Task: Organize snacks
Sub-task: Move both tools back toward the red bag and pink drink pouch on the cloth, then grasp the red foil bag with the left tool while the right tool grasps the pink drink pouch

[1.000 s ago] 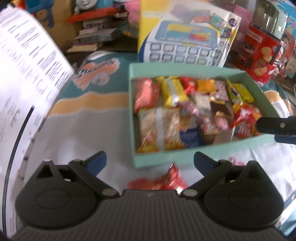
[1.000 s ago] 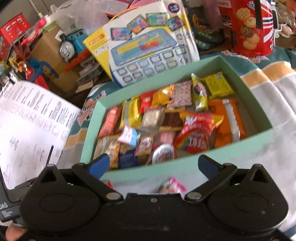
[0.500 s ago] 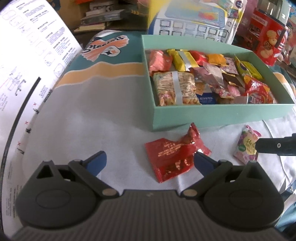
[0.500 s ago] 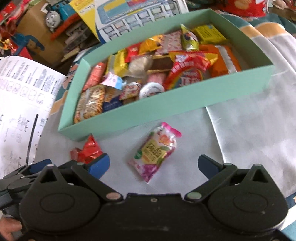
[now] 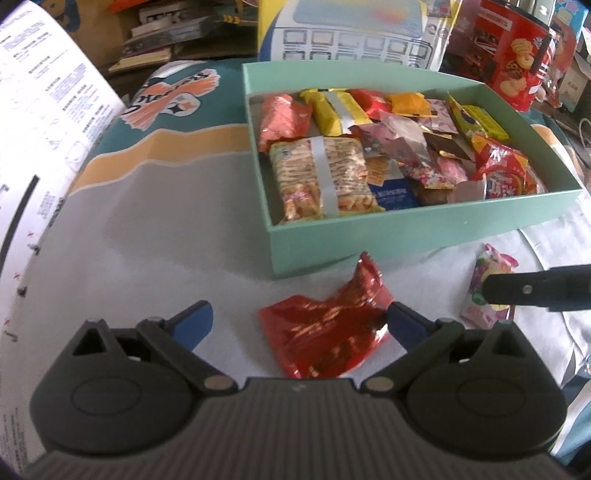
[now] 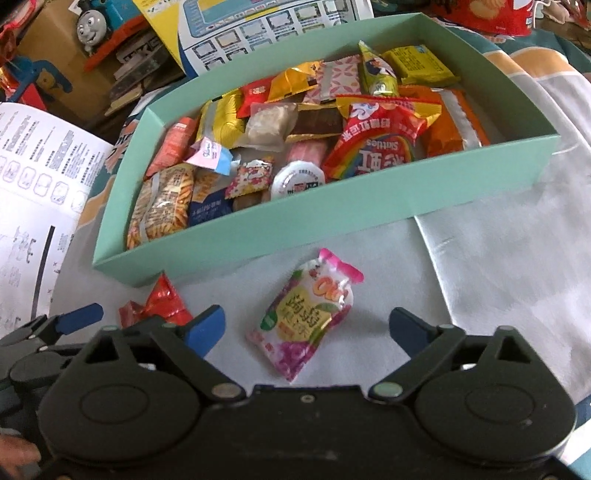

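A: Start at the left. What is there?

B: A big printed sheet along the left edge, lying on the grey and teal cloth. Then the left gripper, blue pads spread wide and released. A crumpled red wrapper lies on the cloth between them; the right-hand pad sits just against its edge, though I cannot tell for sure if it touches.

A: And the box?

B: The mint-green box stands just past the red wrapper, full of packets. Inside, from the left: an orange-red pack, a long cracker pack with a silver band, yellow bars, pink and gold wrappers in the middle, a red rainbow candy bag toward the right, and an orange pack at the right wall.

A: The right side?

B: The right gripper is unclenched too; its jaws have just been closing a little, yet the pads stand clear of the pink jelly pouch that lies between them on the cloth, near the box's front wall. From the left camera the pouch is partly hidden by the right gripper's dark finger.

A: Behind the box?

B: A toy laptop carton and a red biscuit tin.
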`<state>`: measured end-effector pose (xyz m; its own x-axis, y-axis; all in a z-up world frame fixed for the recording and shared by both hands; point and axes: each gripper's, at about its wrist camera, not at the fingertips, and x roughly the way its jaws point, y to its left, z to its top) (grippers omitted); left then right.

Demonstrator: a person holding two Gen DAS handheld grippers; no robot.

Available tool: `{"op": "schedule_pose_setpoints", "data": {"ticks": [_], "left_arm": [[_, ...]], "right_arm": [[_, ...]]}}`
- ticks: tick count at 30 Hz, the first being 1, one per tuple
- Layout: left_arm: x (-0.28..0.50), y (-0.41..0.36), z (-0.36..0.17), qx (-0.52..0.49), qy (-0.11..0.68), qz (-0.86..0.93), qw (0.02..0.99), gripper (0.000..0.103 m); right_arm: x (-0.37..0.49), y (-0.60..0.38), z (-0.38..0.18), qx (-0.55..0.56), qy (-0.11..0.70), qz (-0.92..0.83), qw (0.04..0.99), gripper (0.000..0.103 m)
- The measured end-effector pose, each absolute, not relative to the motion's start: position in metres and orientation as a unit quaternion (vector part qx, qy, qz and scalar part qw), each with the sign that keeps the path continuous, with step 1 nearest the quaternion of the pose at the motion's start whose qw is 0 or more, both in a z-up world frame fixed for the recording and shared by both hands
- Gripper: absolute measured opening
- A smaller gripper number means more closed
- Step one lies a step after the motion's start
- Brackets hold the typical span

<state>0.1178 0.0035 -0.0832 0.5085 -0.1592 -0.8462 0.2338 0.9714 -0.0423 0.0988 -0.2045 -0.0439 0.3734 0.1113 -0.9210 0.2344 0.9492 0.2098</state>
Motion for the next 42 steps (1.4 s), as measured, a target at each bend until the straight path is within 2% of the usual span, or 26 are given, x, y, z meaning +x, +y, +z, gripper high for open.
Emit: {"op": "schedule_pose_setpoints", "data": {"ticks": [2,6,9,16,19,21,24,28,31,42], "left_arm": [[0.121,0.000,-0.085,0.038,0.485,-0.120,0.865,0.103],[0.124,-0.006,-0.089,0.038,0.491,-0.138,0.859,0.102],[0.121,-0.012,-0.093,0.044,0.496,-0.153,0.854,0.100],[0.113,-0.018,-0.094,0.067,0.493,-0.154,0.853,0.096],[0.107,-0.018,-0.092,0.074,0.490,-0.151,0.856,0.084],[0.103,-0.017,-0.089,0.076,0.487,-0.152,0.857,0.070],[0.099,-0.015,-0.087,0.065,0.490,-0.147,0.857,0.061],[0.095,-0.013,-0.085,0.048,0.500,-0.132,0.855,0.055],[0.092,-0.015,-0.083,0.032,0.514,-0.135,0.847,0.055],[0.088,-0.016,-0.080,0.014,0.523,-0.138,0.841,0.068]], "right_arm": [[0.102,-0.202,-0.046,0.151,0.557,-0.040,0.816,0.087],[0.105,-0.197,-0.047,0.130,0.545,-0.038,0.827,0.069],[0.106,-0.193,-0.048,0.111,0.541,-0.032,0.833,0.062],[0.105,-0.179,-0.052,0.051,0.534,-0.015,0.844,0.058],[0.101,-0.177,-0.052,0.032,0.530,-0.009,0.847,0.053],[0.099,-0.178,-0.053,0.029,0.528,-0.004,0.849,0.049],[0.095,-0.183,-0.051,0.033,0.525,0.000,0.851,0.045],[0.087,-0.190,-0.048,0.039,0.521,0.001,0.853,0.042],[0.082,-0.195,-0.047,0.044,0.519,0.001,0.854,0.041],[0.063,-0.225,-0.037,0.103,0.534,-0.009,0.839,0.044]]}}
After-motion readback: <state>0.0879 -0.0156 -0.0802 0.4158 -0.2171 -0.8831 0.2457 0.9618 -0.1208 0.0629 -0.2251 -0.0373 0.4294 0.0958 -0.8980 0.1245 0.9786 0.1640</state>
